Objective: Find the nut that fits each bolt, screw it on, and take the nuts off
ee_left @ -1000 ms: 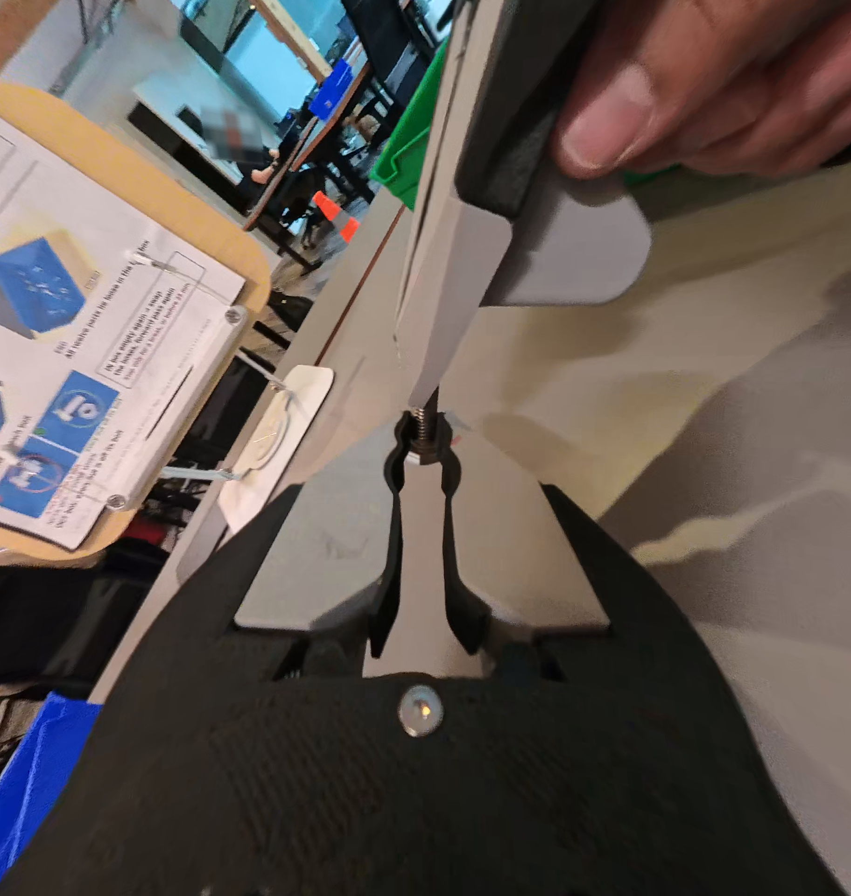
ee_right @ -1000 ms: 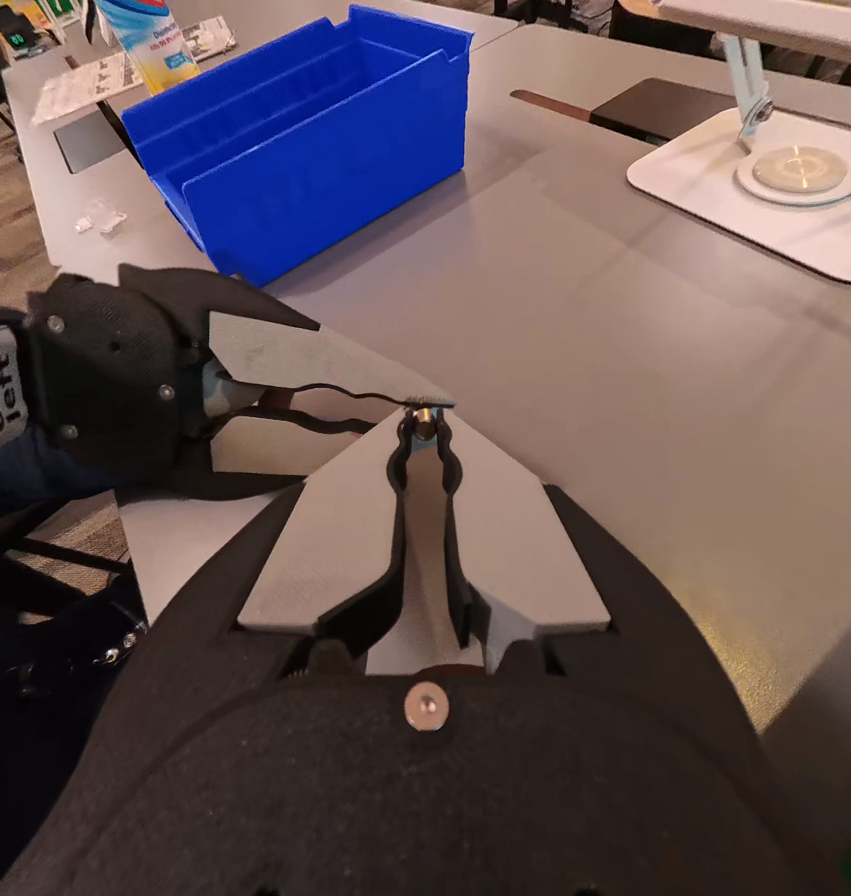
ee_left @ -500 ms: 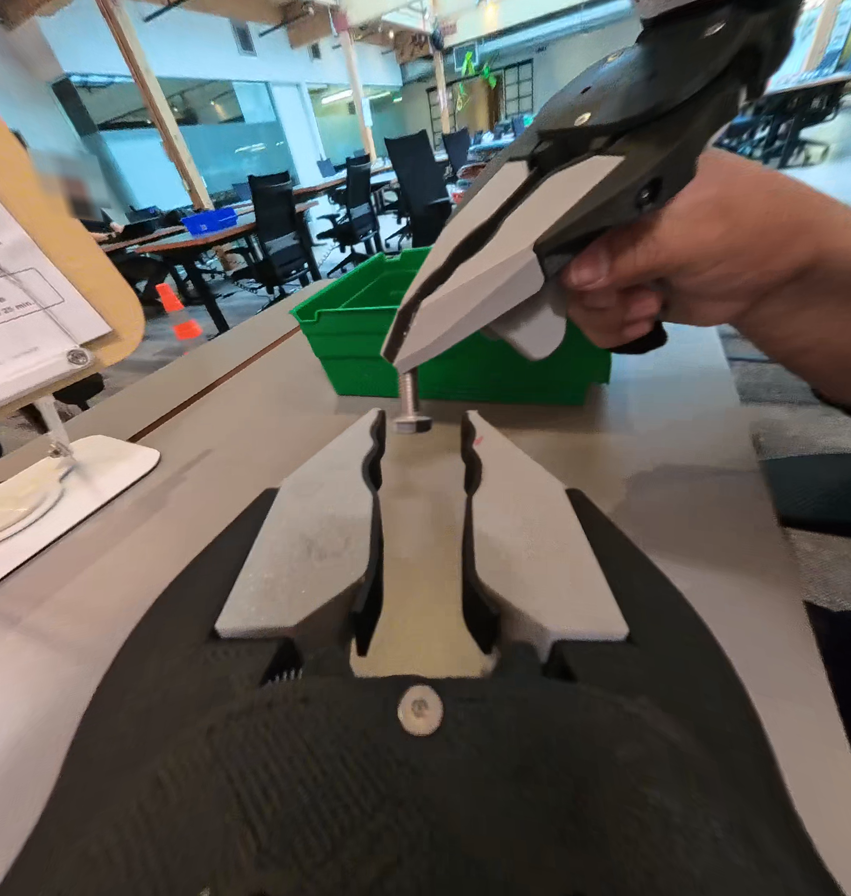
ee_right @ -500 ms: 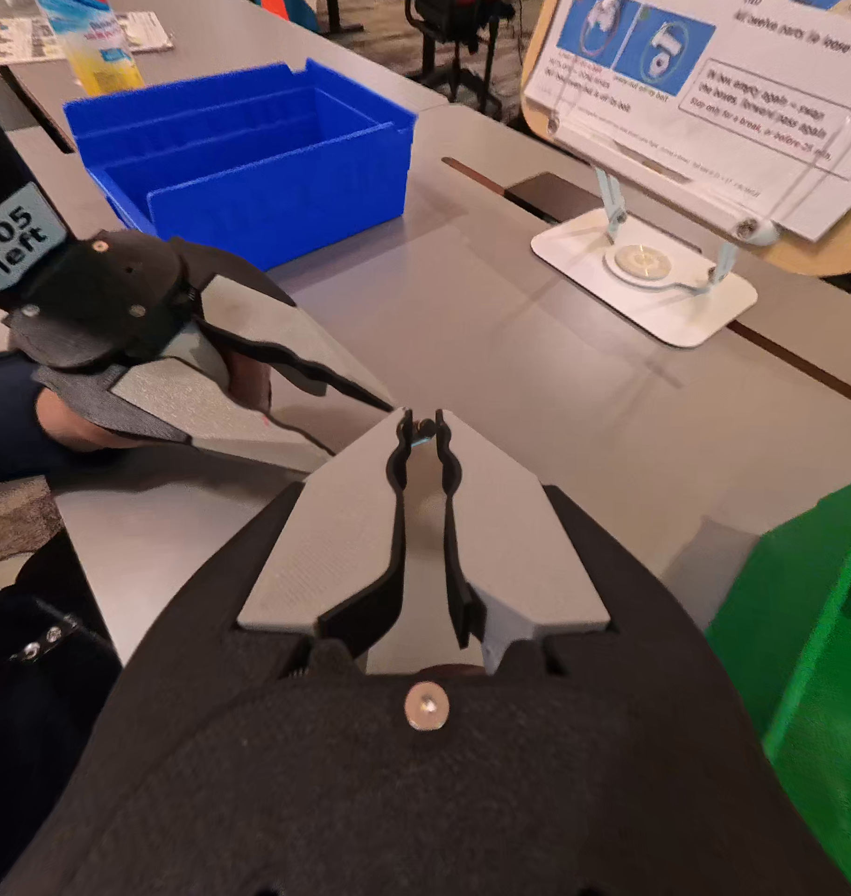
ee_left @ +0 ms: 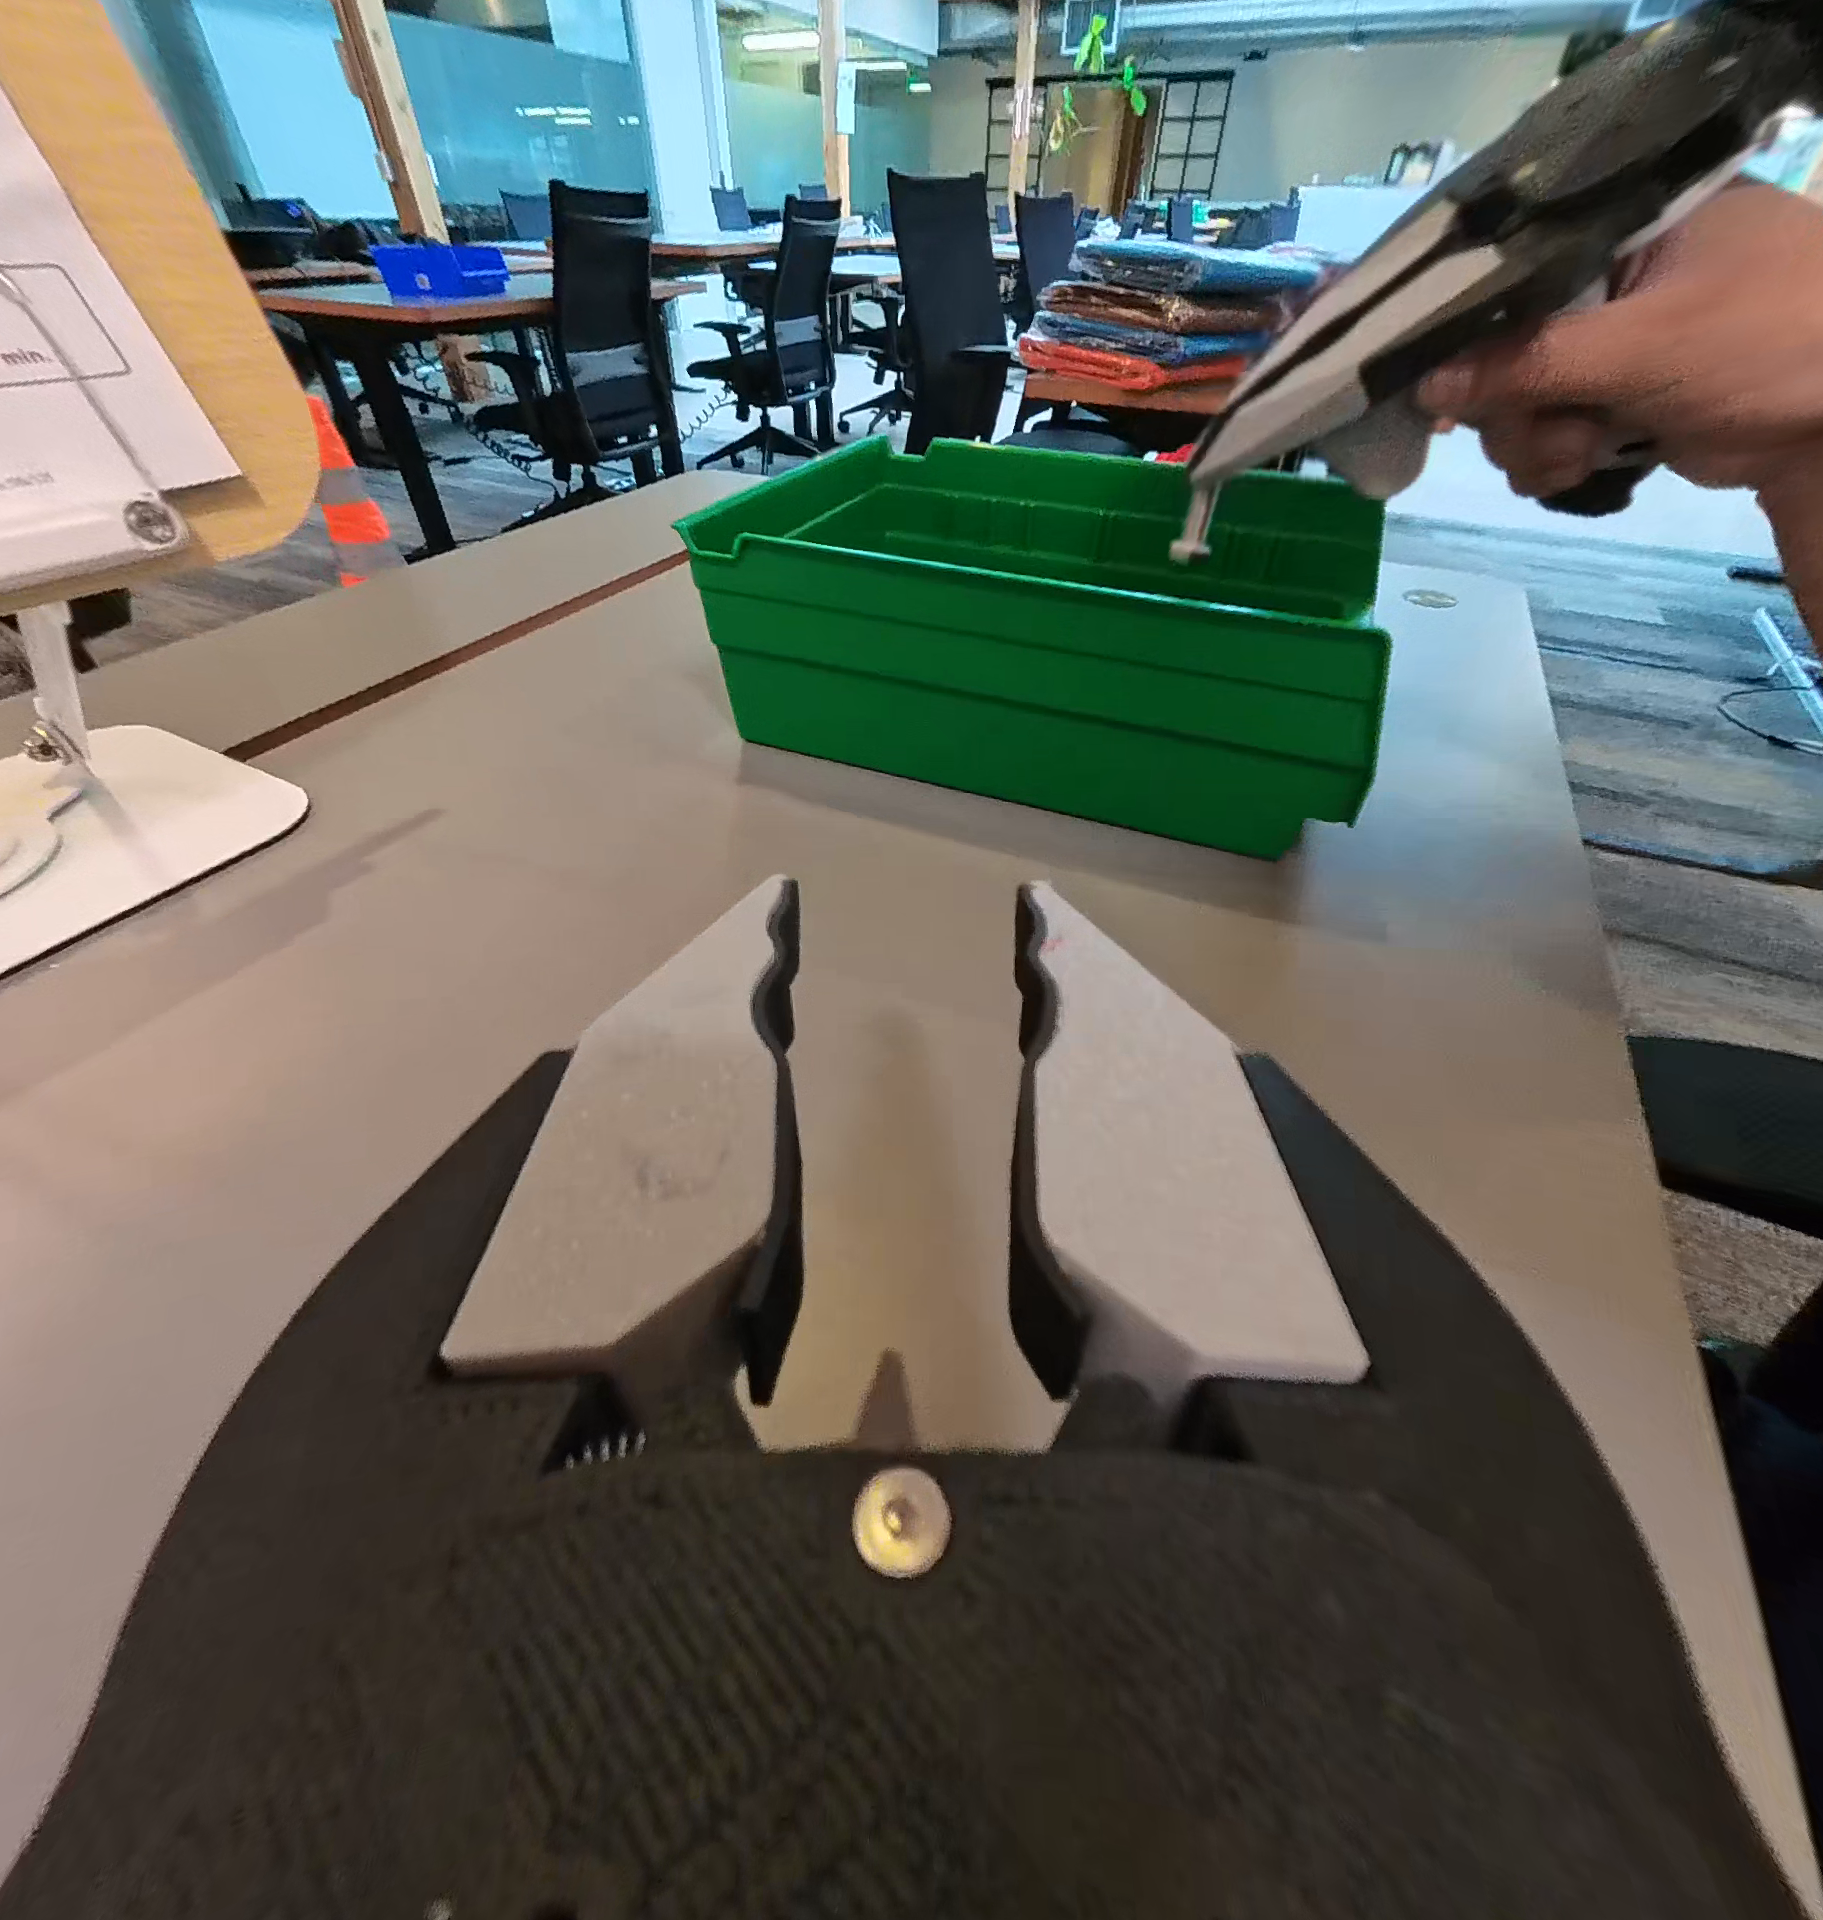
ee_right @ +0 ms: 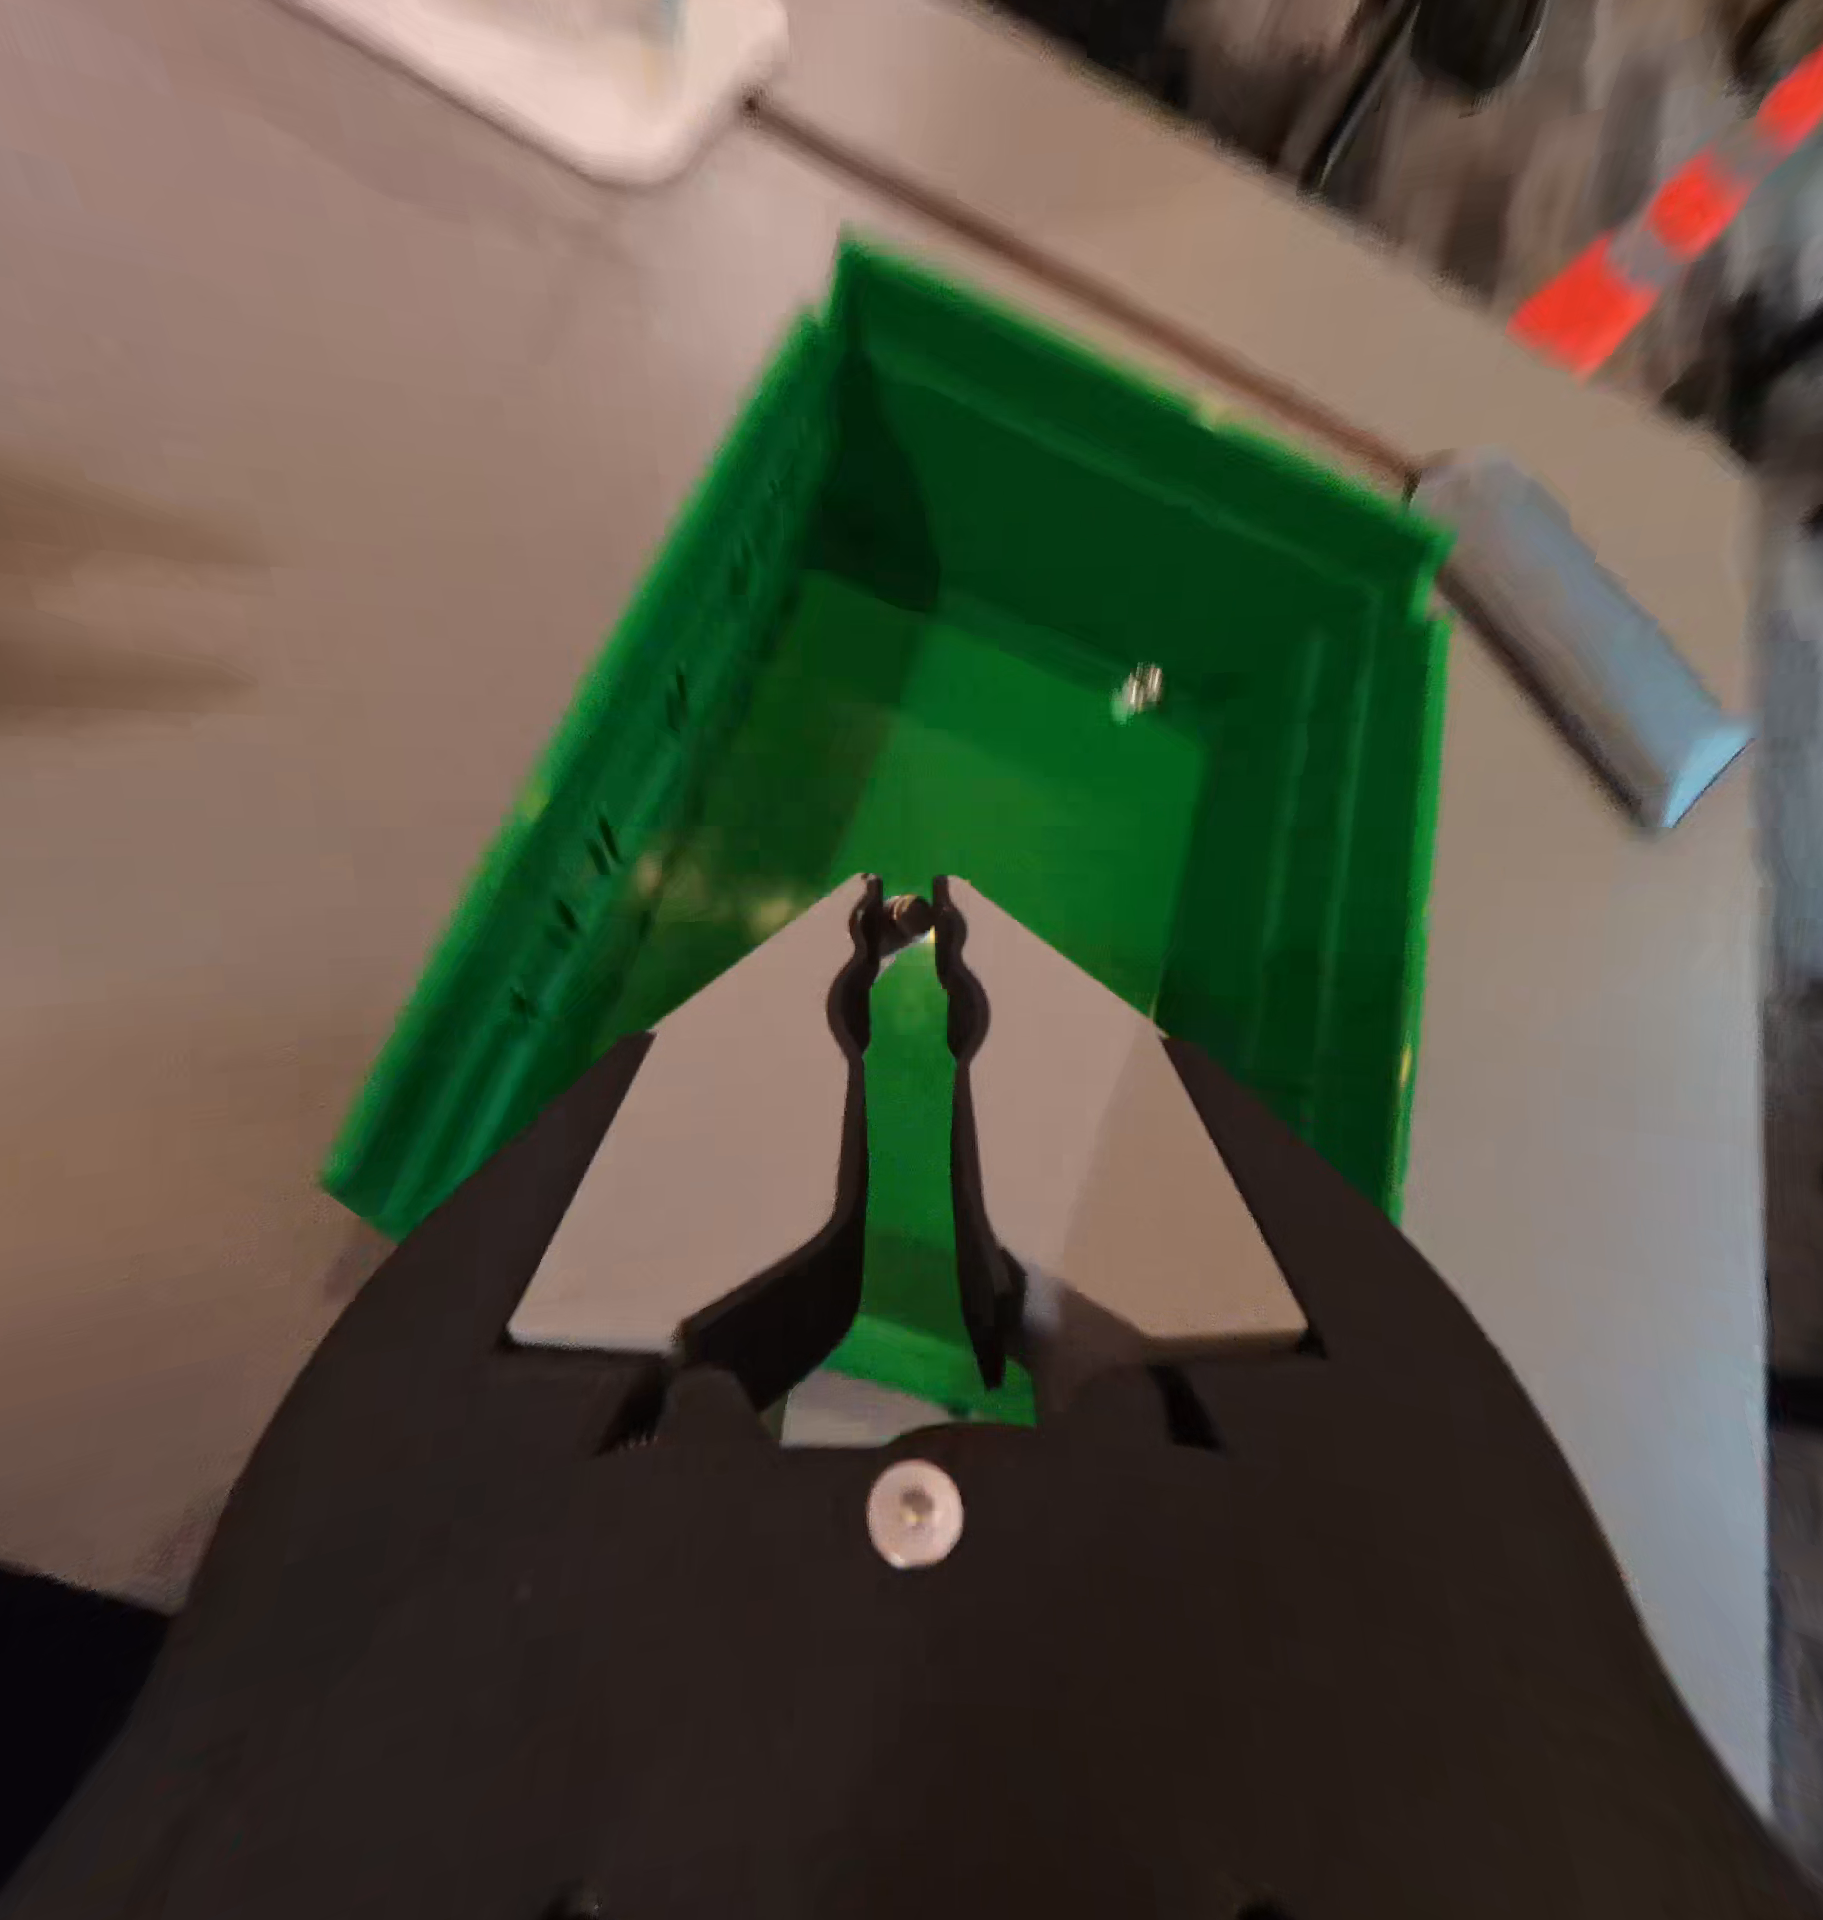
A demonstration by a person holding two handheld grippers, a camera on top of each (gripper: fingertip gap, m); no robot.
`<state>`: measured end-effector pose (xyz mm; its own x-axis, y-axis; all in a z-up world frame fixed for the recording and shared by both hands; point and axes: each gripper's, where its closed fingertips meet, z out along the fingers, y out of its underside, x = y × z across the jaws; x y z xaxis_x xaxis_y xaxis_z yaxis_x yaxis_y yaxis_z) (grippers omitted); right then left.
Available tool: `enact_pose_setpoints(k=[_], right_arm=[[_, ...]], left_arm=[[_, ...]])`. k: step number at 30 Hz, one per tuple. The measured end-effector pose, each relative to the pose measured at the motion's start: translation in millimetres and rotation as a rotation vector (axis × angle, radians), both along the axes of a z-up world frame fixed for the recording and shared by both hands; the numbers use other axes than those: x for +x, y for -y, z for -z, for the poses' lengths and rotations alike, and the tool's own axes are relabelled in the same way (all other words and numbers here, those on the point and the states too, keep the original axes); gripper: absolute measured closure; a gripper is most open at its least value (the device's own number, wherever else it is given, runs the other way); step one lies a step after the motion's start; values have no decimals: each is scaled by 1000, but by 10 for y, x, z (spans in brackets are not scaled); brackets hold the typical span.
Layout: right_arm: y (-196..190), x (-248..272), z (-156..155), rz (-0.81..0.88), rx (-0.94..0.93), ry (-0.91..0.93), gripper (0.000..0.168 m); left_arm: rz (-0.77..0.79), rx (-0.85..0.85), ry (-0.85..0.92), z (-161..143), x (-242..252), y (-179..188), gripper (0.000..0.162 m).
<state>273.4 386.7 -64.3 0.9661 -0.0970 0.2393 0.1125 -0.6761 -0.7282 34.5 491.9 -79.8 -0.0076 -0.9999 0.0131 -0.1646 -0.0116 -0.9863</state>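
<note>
Now the wide grey surface [ee_left: 533, 852] is carrying a green plastic bin [ee_left: 1042, 665] with low ribbed walls, and a white flat stand base [ee_left: 128, 821] is sitting well apart from it at the left. The left tool [ee_left: 902, 935], with grey wedge fingers and a black body, is hovering low over the bare surface; its jaws are standing apart and nothing is lying between them. The right tool [ee_left: 1203, 473] is hanging above the bin, clenched on the shaft of a small silver metal bolt [ee_left: 1191, 525], whose head is pointing down into the bin. In the right wrist view a small shiny piece [ee_right: 1138, 691] is lying on the bin floor; it is too blurred to name. No nut is showing on the bolt, so I judge that the step in hand is putting this bolt away in the bin. The next move is probably asking for lowering the bolt a little and releasing it inside the walls, so that it is not bouncing out.
</note>
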Motion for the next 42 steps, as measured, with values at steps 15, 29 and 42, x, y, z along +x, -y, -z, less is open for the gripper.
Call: enact_pose_setpoints(k=[15,29,42], right_arm=[[-118,-312,-365,-66,231,44,148],[-1282,-2498,56,-692,397,-163,147],[-1266,-2469,215,-691,388,-53,147]], left_arm=[[-17,111,-90,205,21,-47,122],[-350,23,-98,-617,-1541,-743,122],[-760,-406,-912,877,-3238,-2352,119]])
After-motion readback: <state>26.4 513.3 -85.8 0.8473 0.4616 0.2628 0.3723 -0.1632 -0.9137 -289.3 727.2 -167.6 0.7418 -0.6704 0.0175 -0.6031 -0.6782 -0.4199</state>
